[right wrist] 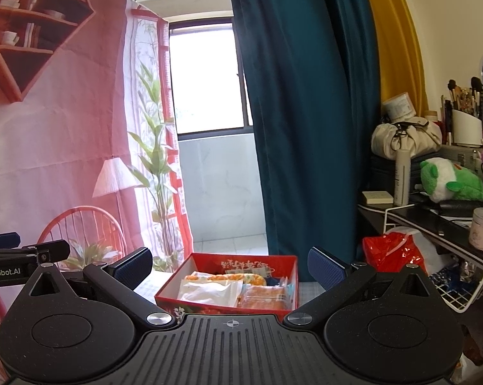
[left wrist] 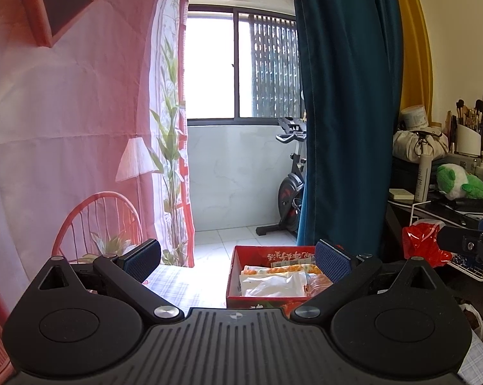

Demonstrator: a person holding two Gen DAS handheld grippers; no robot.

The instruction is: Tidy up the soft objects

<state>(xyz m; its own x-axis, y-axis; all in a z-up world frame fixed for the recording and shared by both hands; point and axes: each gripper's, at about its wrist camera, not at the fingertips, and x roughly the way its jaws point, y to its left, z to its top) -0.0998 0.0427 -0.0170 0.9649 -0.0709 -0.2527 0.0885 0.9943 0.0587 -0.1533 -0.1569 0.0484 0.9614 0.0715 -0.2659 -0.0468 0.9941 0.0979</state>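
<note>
Both my left gripper (left wrist: 238, 264) and my right gripper (right wrist: 230, 268) hang wide and empty, and the red open cardboard box (right wrist: 292, 284) of soft plastic-wrapped packets (right wrist: 209, 292) sits low ahead on the checked-cloth surface (left wrist: 177, 285), centred before the right, right of centre for the left.

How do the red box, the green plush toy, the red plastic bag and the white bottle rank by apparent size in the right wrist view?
1. red box, clearly largest, though also nearest the camera.
2. red plastic bag and green plush toy: they look alike in size, so I leave them unranked.
3. white bottle, smallest.
</note>
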